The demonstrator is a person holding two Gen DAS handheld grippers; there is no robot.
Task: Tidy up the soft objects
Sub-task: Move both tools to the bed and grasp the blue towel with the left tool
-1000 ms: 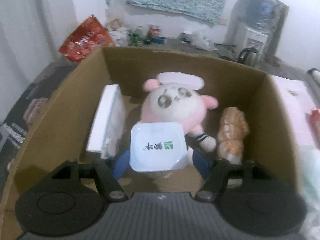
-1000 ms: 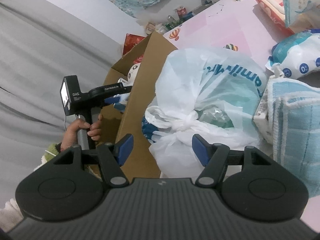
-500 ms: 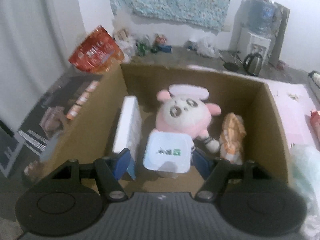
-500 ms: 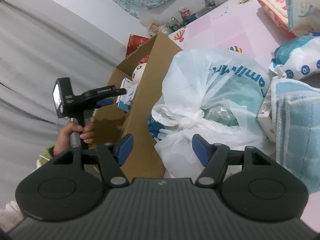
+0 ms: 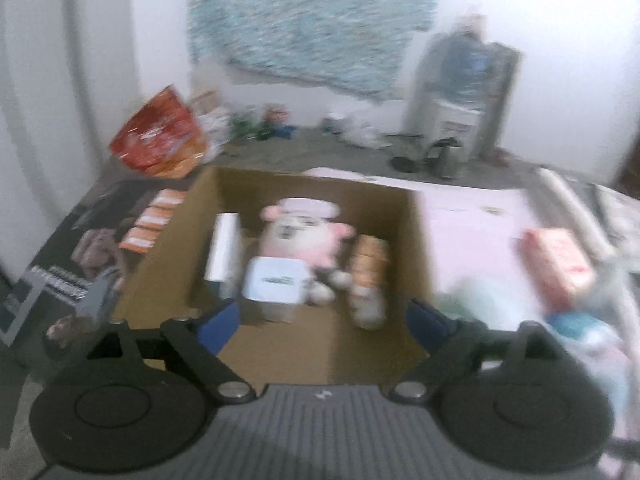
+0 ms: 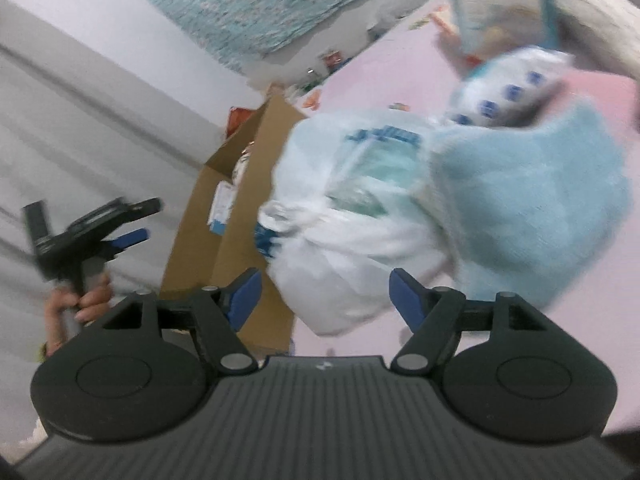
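tissue pack lies in box beyond left claw, jaws just spread, empty.

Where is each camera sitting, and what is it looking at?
Left wrist: sits on the left gripper, looking down into the box at the pink plush, white tub and other things; only its own open fingers show.
Right wrist: sits on the right gripper, facing the white bag and blue towel; its open fingers show, and off to the side the person's hand holding the left gripper.
Both see the box and the blue wall cloth.
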